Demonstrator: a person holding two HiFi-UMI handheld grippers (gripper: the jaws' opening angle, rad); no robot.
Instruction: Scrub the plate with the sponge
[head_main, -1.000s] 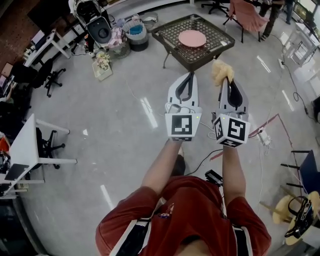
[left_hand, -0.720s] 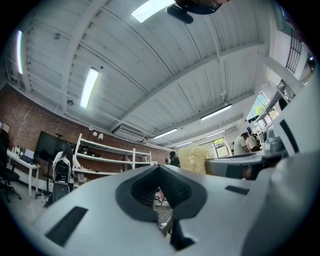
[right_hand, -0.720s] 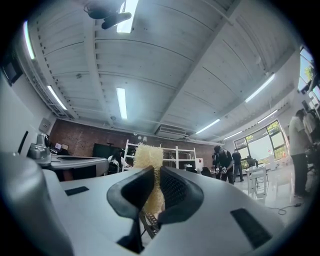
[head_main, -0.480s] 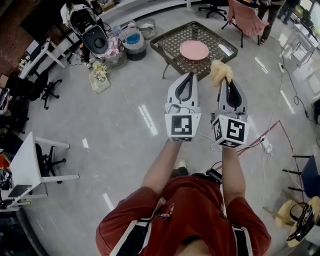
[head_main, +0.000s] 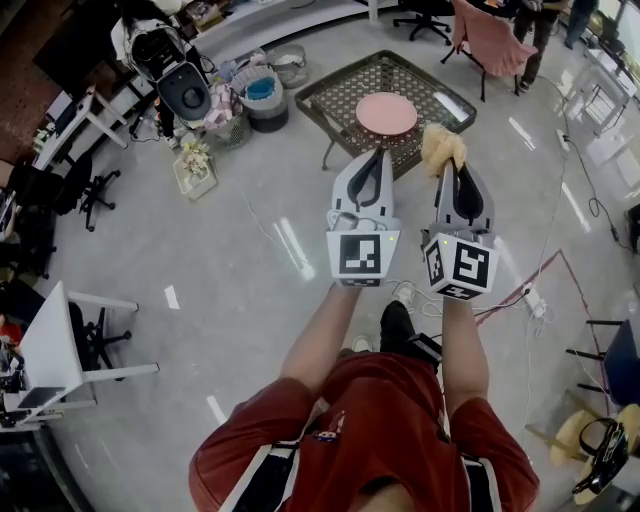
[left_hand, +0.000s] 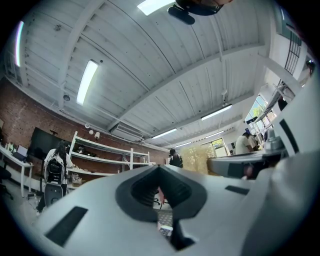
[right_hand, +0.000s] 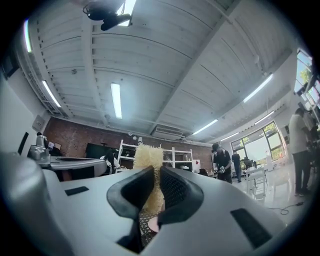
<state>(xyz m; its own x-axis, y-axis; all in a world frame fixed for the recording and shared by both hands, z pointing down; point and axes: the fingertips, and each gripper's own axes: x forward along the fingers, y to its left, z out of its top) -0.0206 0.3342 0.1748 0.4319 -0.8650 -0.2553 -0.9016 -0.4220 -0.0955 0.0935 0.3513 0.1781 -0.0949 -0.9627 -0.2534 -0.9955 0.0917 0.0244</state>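
A pink plate (head_main: 386, 113) lies on a dark lattice table (head_main: 345, 84) ahead of me in the head view. My right gripper (head_main: 447, 160) is shut on a pale yellow sponge (head_main: 441, 146), which sticks out above its jaws; the right gripper view shows the sponge (right_hand: 148, 160) pinched between the dark pads, with a sliver of the pink plate (right_hand: 152, 224) below. My left gripper (head_main: 373, 156) is shut and holds nothing; its tips (left_hand: 160, 170) meet in the left gripper view. Both grippers hang in the air short of the table.
A grey basket with a blue item (head_main: 259, 92) and a flower bunch (head_main: 193, 160) stand on the floor left of the table. A cable and power strip (head_main: 529, 280) lie at the right. A white desk (head_main: 50, 345) and office chairs stand at the left.
The table and plate have come closer to the grippers in the head view as the person walks forward. Both grippers keep their hold and pose.
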